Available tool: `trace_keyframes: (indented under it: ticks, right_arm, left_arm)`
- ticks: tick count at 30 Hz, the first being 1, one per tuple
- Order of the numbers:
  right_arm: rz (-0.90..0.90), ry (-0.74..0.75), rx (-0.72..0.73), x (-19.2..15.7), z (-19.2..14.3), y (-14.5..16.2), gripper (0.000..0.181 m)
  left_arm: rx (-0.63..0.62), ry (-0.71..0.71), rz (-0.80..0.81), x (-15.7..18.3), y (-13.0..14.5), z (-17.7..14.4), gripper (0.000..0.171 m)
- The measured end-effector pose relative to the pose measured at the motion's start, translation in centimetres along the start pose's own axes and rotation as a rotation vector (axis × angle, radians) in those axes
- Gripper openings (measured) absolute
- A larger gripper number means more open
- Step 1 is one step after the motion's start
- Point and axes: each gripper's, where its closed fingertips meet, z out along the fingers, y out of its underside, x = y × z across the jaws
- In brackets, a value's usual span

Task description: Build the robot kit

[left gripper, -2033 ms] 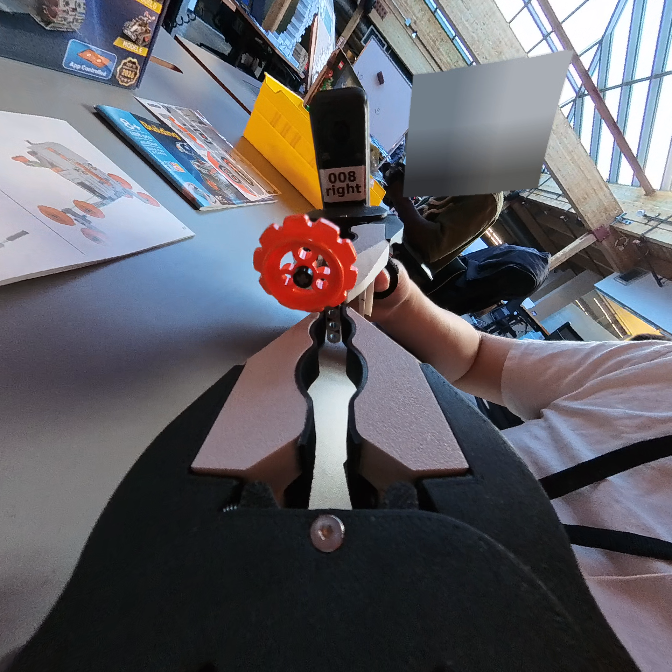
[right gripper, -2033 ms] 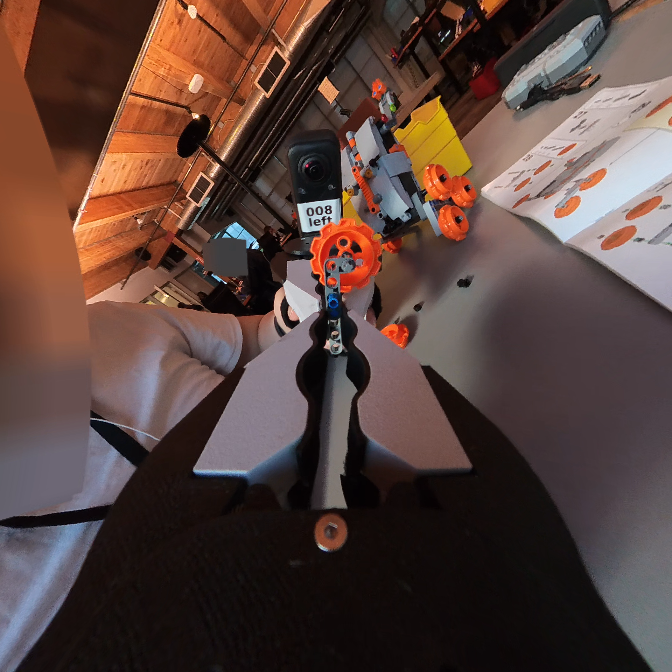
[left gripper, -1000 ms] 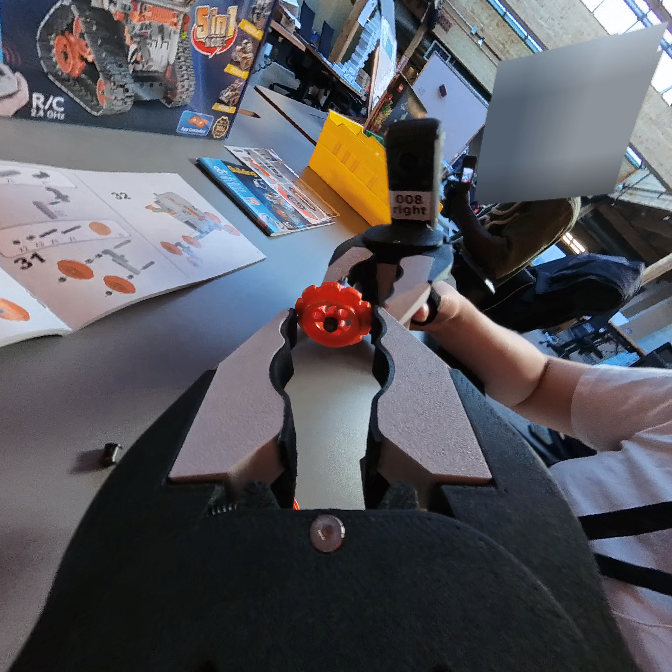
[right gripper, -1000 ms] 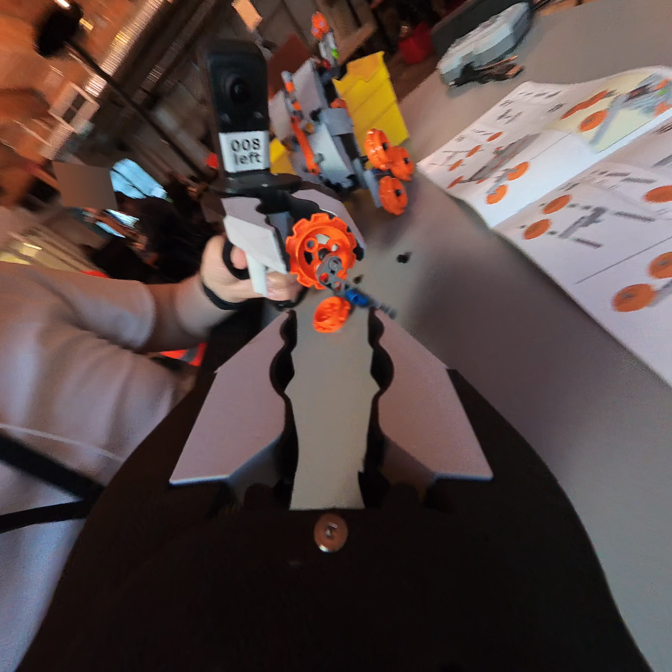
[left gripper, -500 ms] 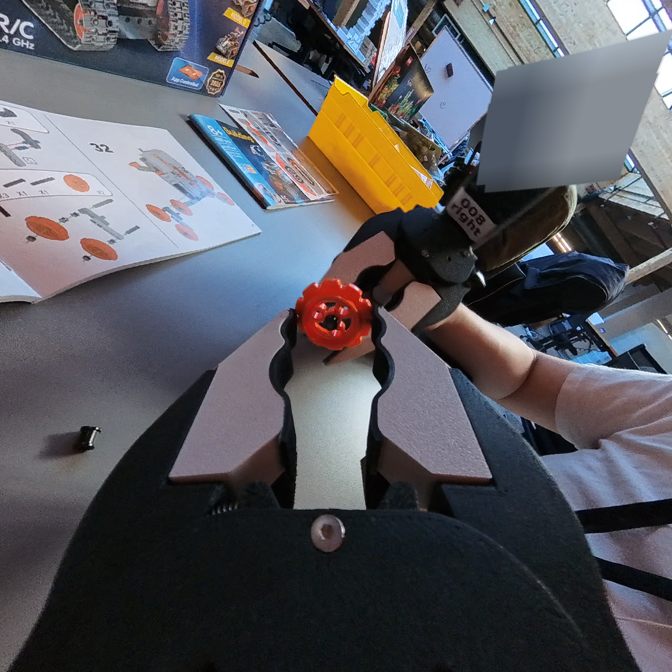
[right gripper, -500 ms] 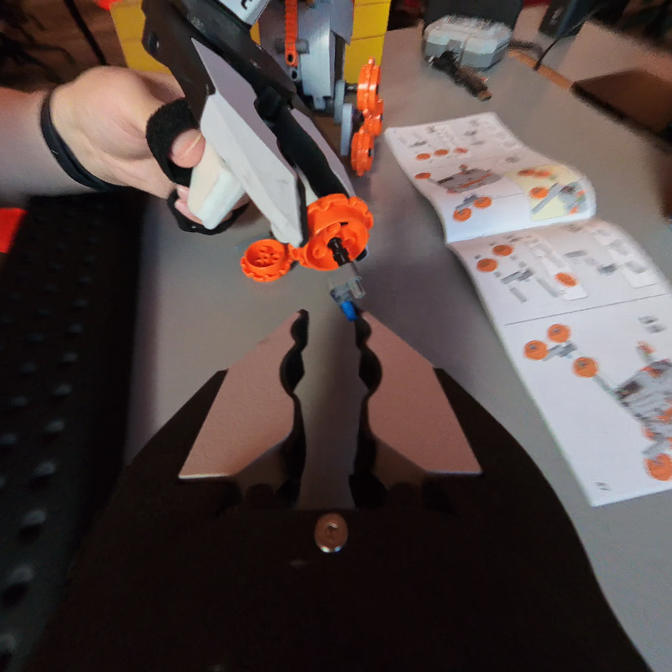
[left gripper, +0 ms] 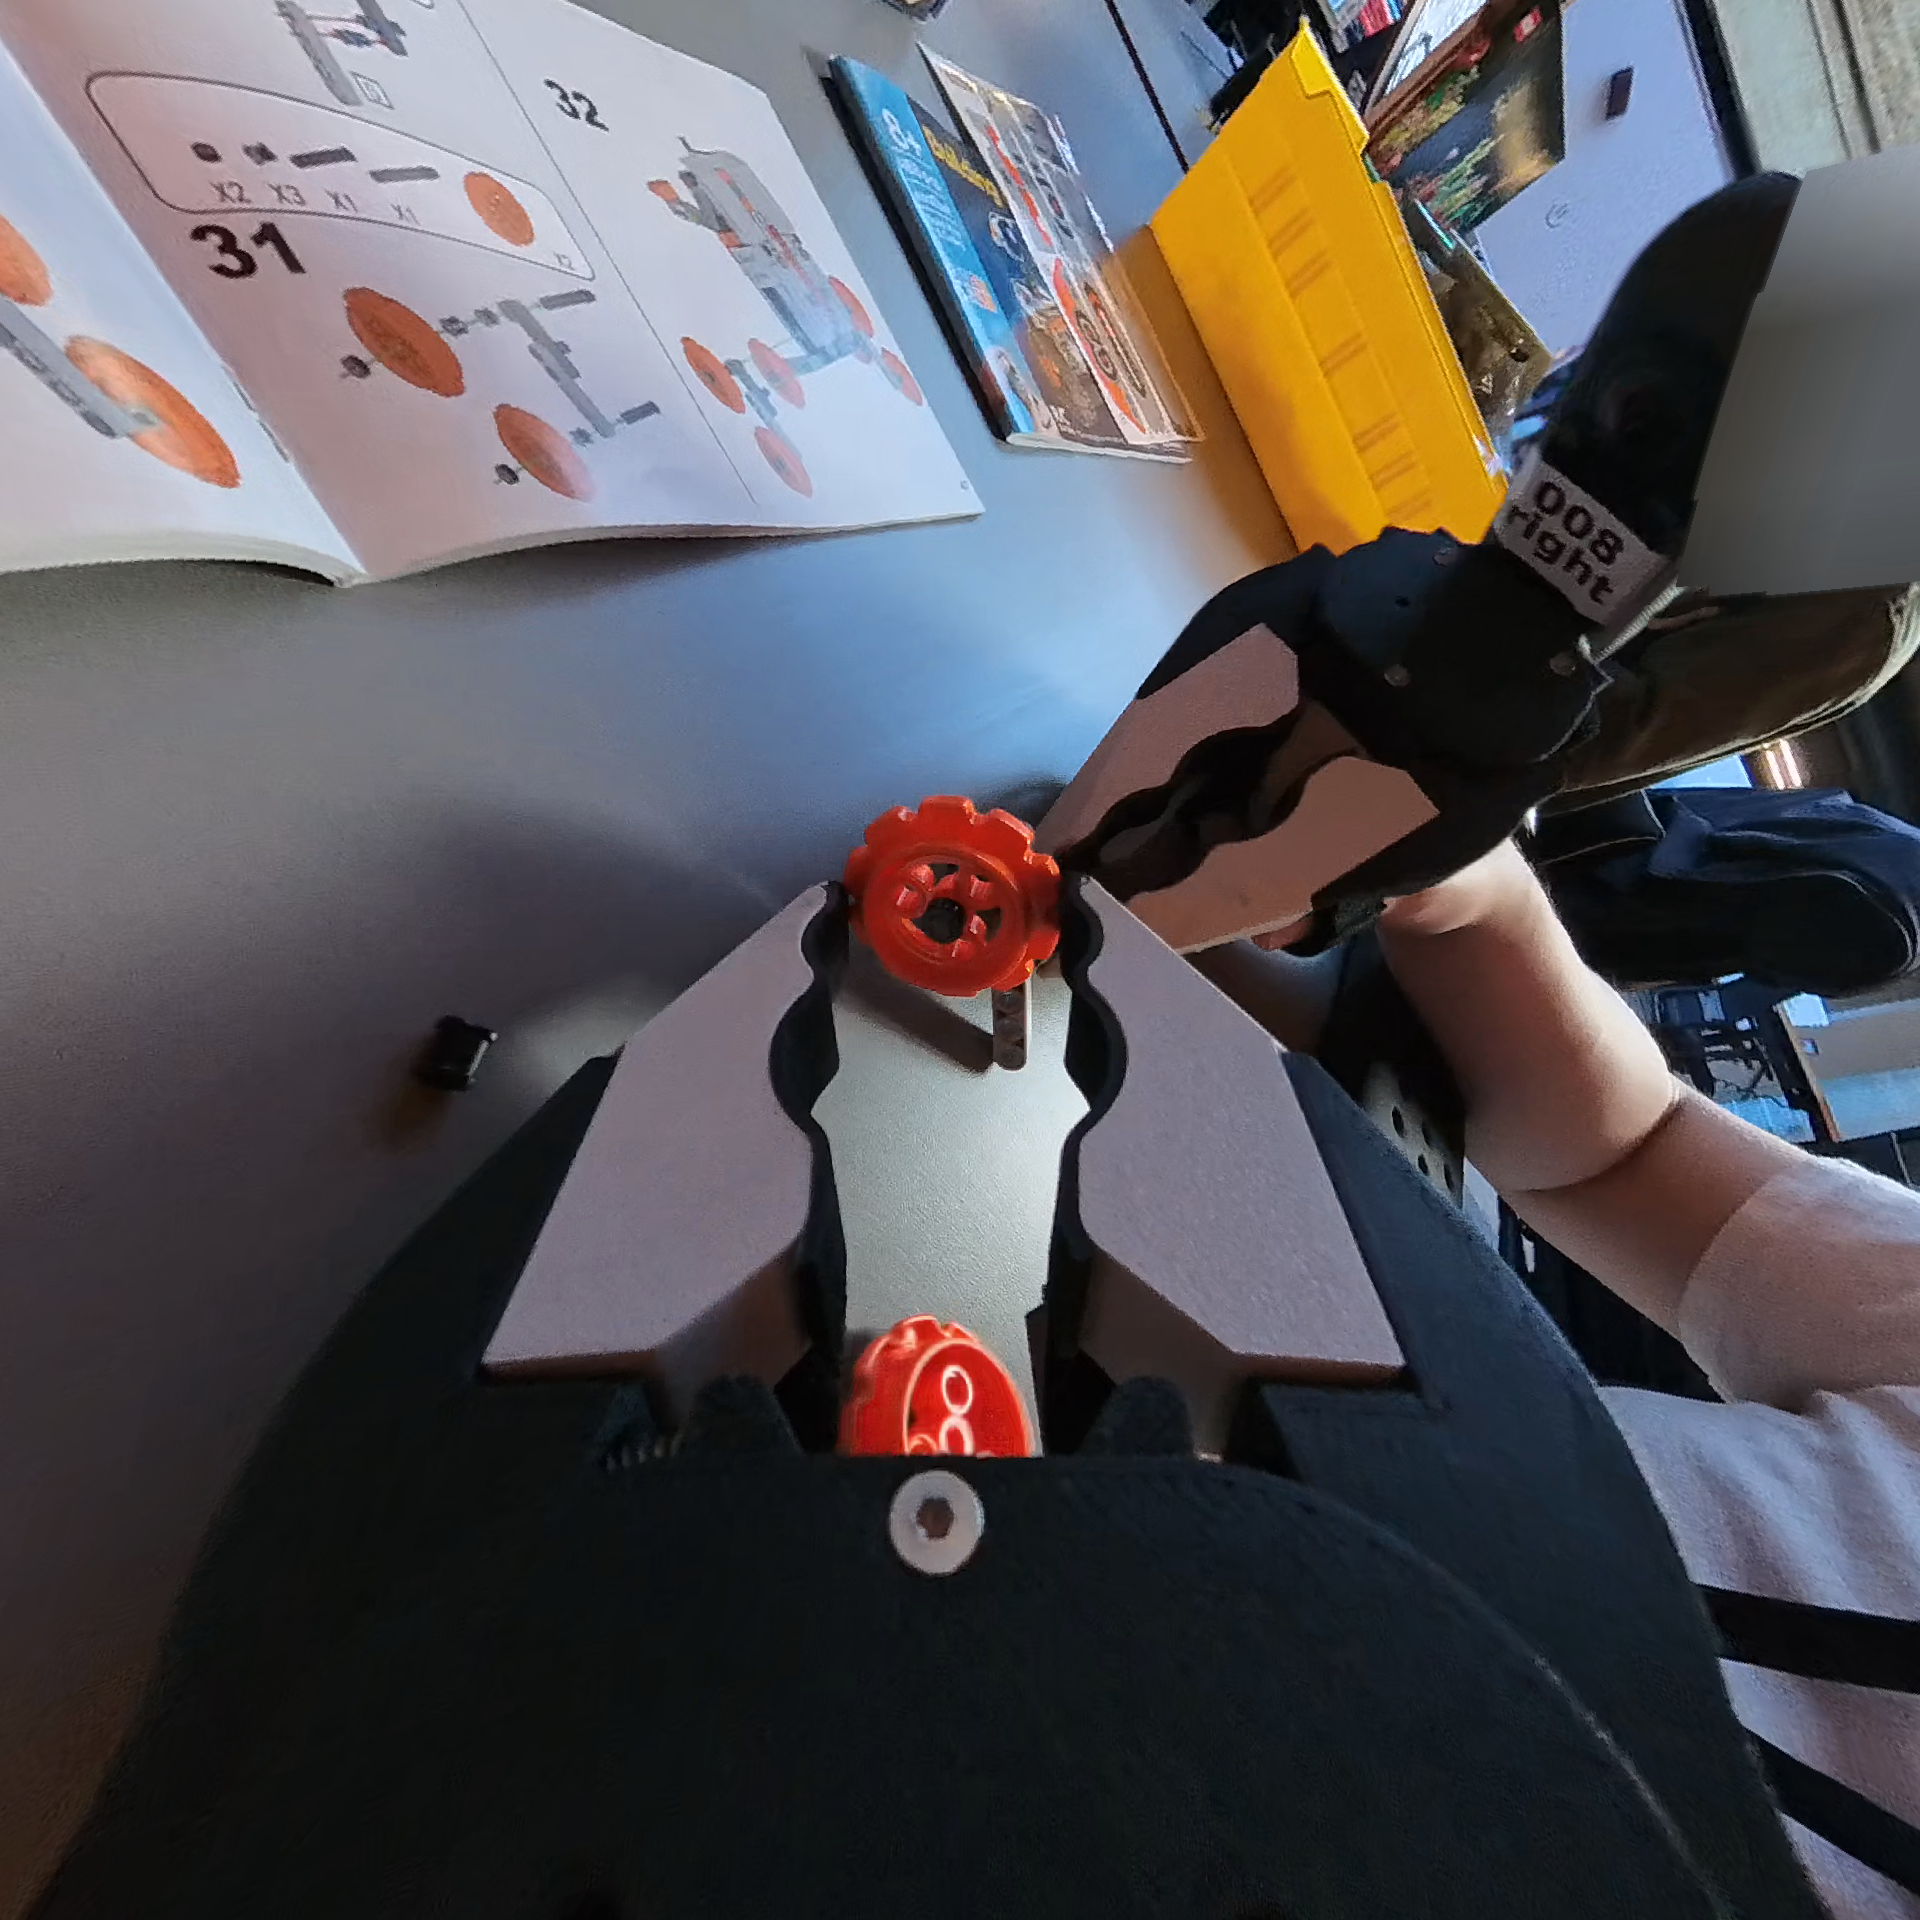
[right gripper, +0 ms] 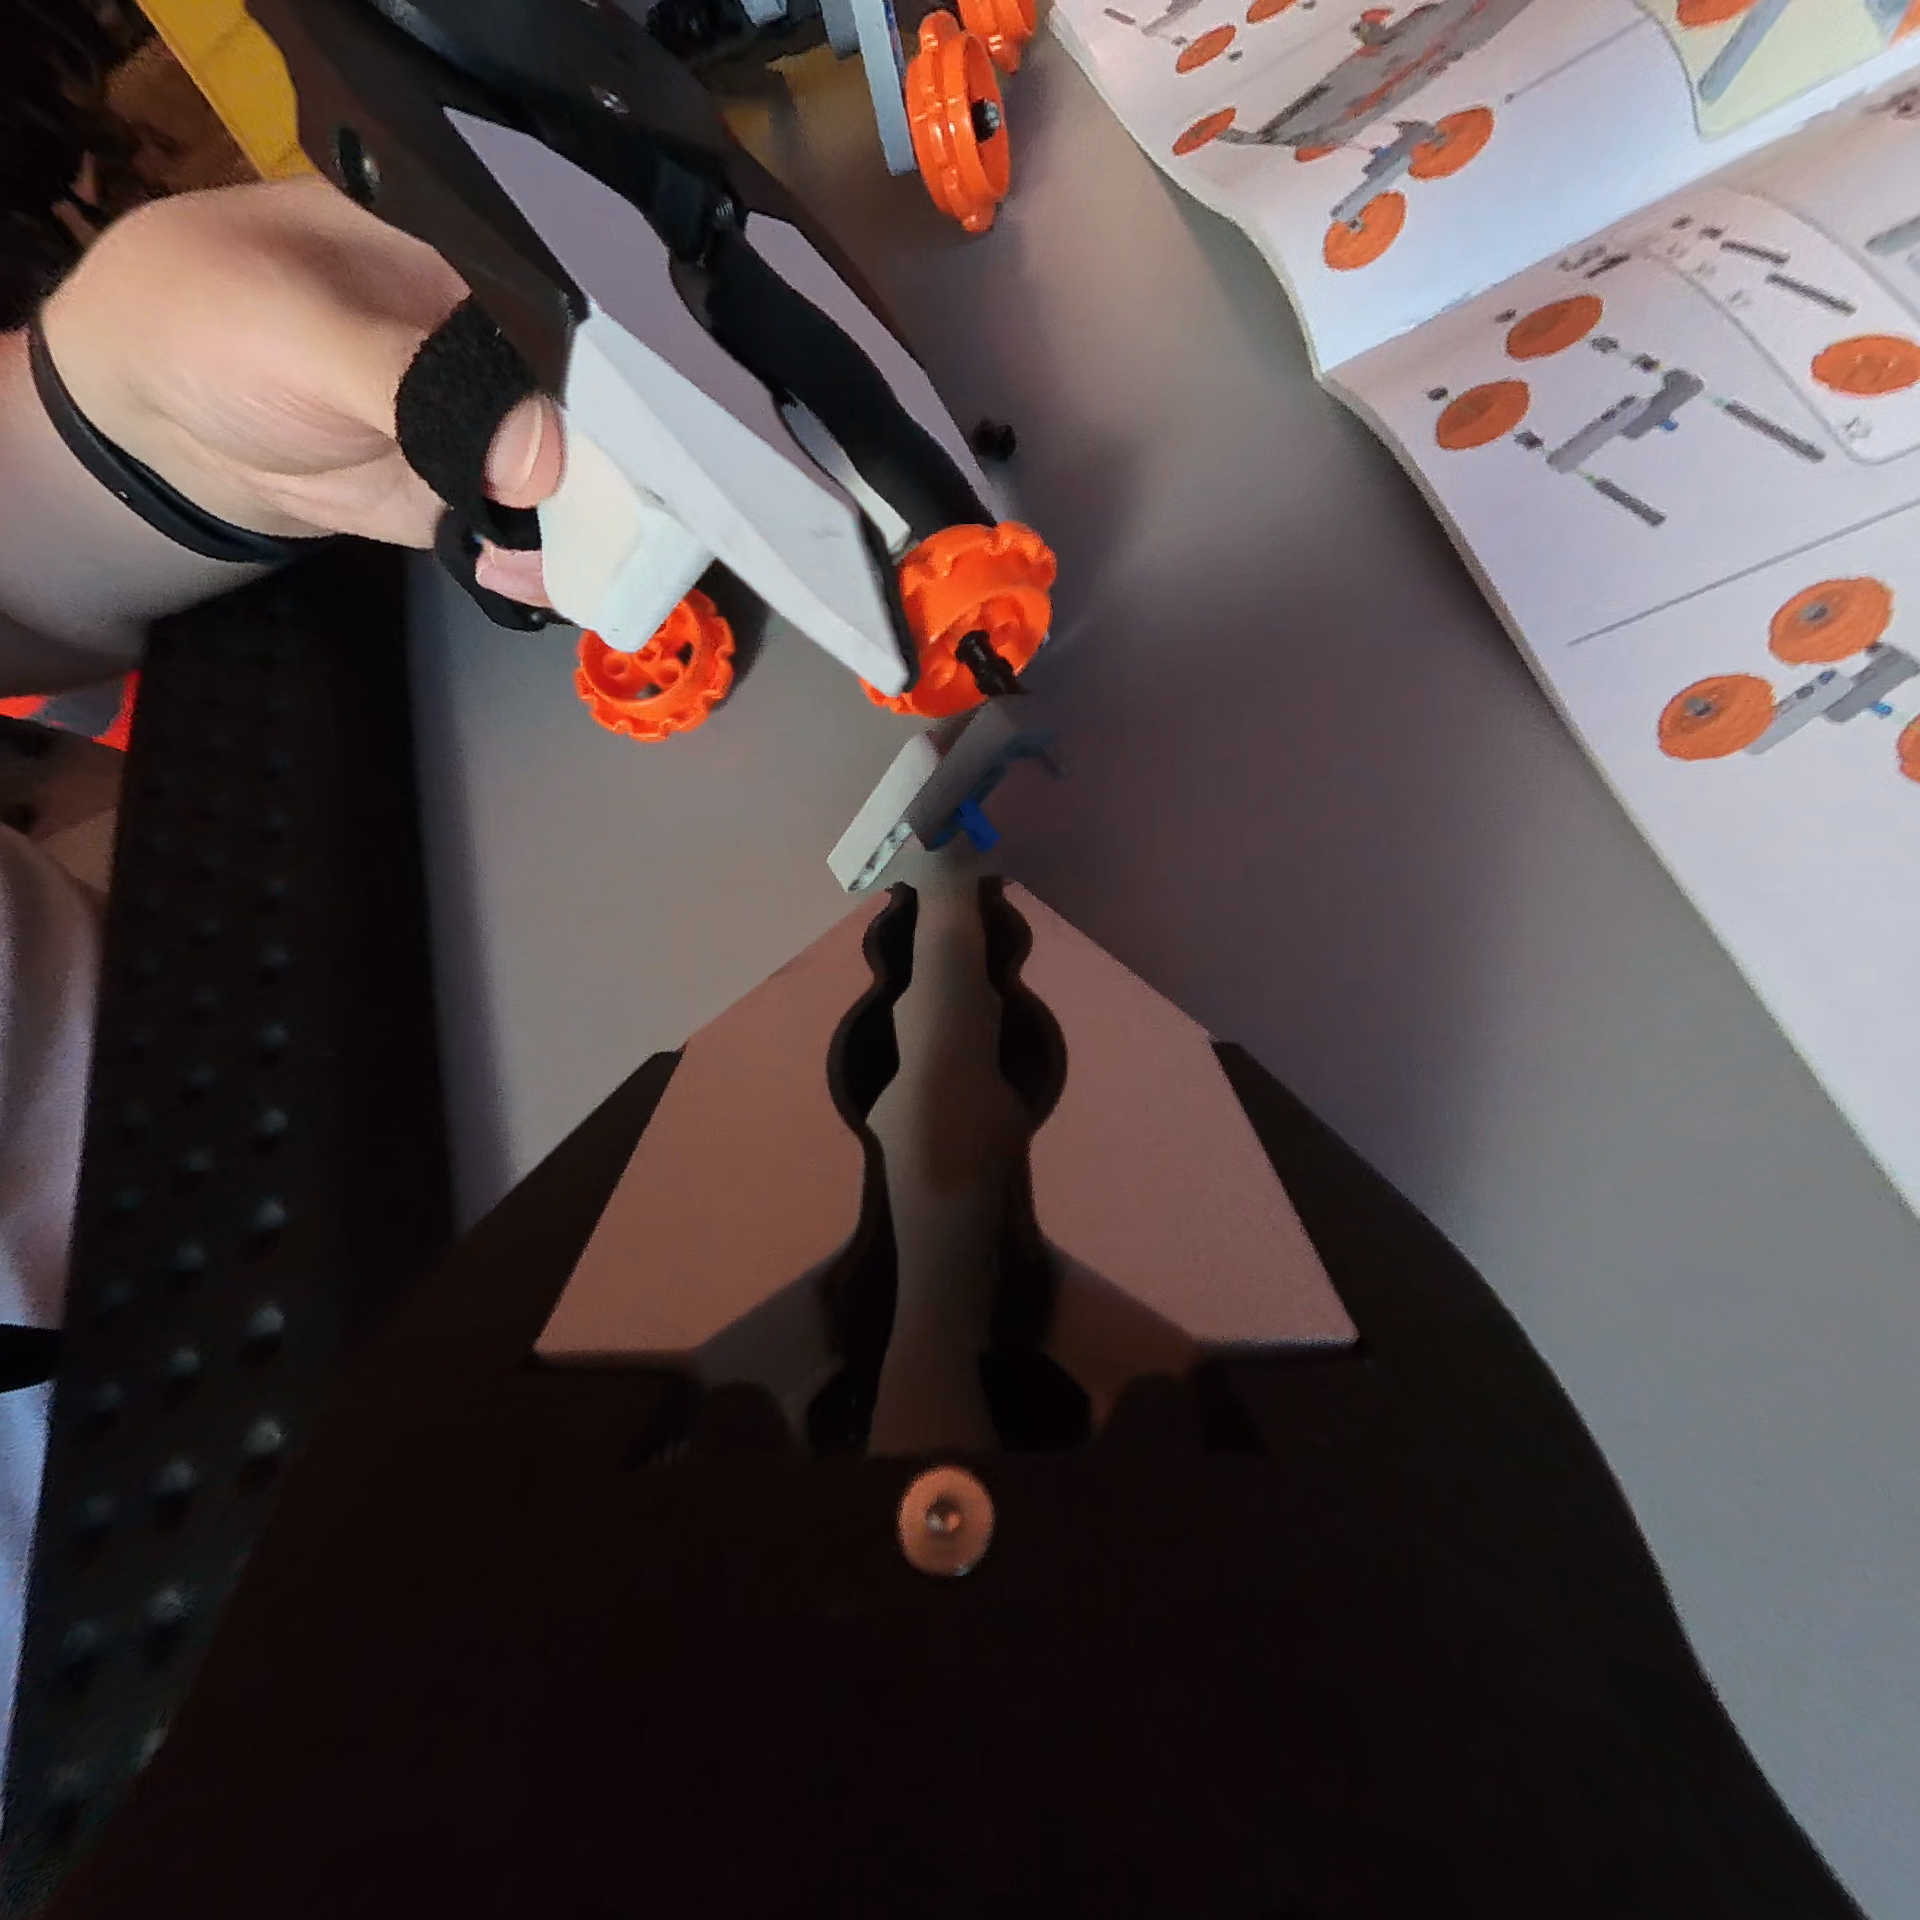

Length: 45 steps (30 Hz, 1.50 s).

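My left gripper (left gripper: 951,899) is shut on an orange toothed wheel (left gripper: 951,894) by its rim, just above the grey table. A black axle joins the wheel to a grey beam (right gripper: 914,795) with a blue pin, which hangs from it. The beam also shows in the left wrist view (left gripper: 1010,1023). My right gripper (right gripper: 945,888) is empty, its jaws a narrow gap apart, with its tips just short of the beam's near end. In the right wrist view my left gripper (right gripper: 914,634) holds the wheel (right gripper: 971,623). A second orange wheel (right gripper: 655,665) lies on the table beside it.
An open instruction booklet (right gripper: 1662,520) lies to the right and also shows in the left wrist view (left gripper: 468,312). A blue leaflet (left gripper: 997,260) and a yellow bin (left gripper: 1320,312) lie beyond it. A small black pin (left gripper: 452,1049) lies loose. A black studded plate (right gripper: 239,935) and a part-built model (right gripper: 956,114) are nearby. The tips of one gripper are about 4 cm away from the tips of the other.
My right gripper let go of the beam, opened, then narrowed again close to the beam's end. My left gripper regripped the wheel by its rim and lowered it toward the table.
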Motion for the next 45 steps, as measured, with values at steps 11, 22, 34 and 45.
trace_keyframes:
  ticks: [11, 22, 34, 45]
  right_arm:
    - [-0.053, 0.092, 0.085, -0.2, 0.6, -1.8, 0.043]
    - [-0.060, 0.084, 0.030, -0.2, 0.7, -1.0, 0.033]
    - [-0.136, 0.112, 0.100, -0.4, -1.7, -2.5, 0.028]
    - [-0.195, 0.176, 0.083, 0.1, -2.2, -2.4, 0.027]
  left_arm:
    - [0.025, -0.084, 0.044, -0.9, -0.5, -0.5, 0.043]
    - [0.063, -0.164, 0.226, 0.3, -2.4, -3.2, 0.053]
    - [0.022, -0.406, 0.293, 0.9, 2.5, -11.3, 0.014]
    - [-0.228, -0.820, 0.474, -3.3, 6.6, -9.4, 0.036]
